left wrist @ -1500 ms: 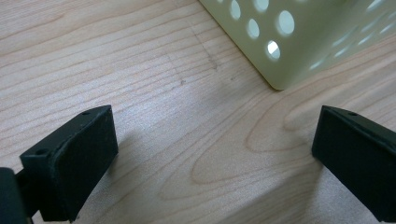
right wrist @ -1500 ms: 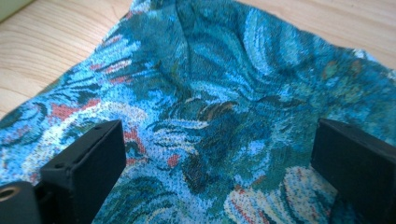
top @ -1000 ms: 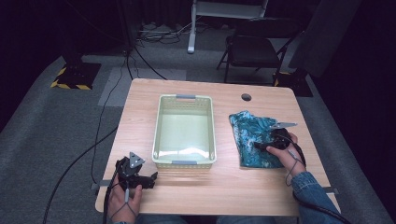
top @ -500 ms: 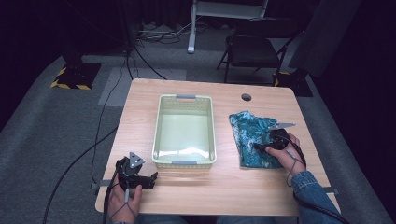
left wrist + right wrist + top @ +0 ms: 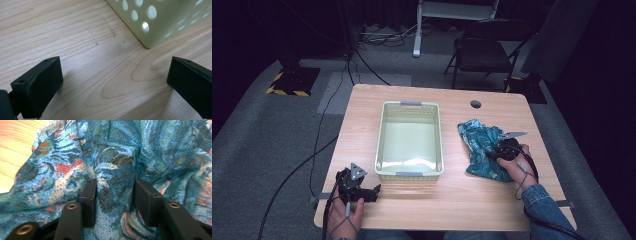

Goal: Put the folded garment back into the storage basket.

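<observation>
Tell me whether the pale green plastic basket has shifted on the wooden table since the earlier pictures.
No. The pale green plastic basket sits in the same spot on the wooden table, equally far from the round hole in the tabletop.

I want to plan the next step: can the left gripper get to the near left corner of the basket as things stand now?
Probably yes. The left gripper rests on the table with jaws wide apart, the basket corner just ahead, bare wood between them.

On the bench (image 5: 452, 195) the basket (image 5: 410, 173) sits mid-table; the cloth (image 5: 477, 145) lies right of it under my right hand-held gripper (image 5: 497, 152), my left hand-held gripper (image 5: 374, 191) near-left.
</observation>
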`<action>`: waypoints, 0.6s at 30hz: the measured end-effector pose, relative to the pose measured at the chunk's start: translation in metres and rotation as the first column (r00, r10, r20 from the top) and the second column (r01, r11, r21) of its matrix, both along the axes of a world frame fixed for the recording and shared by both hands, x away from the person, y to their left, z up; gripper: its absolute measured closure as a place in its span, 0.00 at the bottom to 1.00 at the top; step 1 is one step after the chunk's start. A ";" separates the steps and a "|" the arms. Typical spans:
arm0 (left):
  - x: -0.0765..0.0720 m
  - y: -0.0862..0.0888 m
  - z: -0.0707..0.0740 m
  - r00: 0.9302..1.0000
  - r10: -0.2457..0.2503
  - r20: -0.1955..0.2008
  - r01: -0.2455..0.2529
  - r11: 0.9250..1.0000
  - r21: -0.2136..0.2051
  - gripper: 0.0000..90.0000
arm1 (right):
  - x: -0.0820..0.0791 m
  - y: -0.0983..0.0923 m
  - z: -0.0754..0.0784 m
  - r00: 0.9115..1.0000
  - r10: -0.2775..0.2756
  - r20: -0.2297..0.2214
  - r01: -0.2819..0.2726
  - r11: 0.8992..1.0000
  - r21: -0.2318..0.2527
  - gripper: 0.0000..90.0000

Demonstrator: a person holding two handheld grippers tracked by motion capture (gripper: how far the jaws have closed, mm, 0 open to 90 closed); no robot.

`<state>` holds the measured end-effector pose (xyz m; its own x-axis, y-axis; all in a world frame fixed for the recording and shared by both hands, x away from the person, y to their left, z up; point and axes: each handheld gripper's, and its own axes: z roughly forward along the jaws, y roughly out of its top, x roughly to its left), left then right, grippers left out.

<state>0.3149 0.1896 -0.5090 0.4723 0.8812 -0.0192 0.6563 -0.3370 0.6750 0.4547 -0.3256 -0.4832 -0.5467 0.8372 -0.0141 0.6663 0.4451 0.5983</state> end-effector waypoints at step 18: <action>0.000 0.000 0.000 1.000 0.000 -0.001 0.000 1.000 -0.001 0.00 | -0.004 0.003 0.002 0.999 -0.048 0.016 0.048 0.999 -0.015 0.93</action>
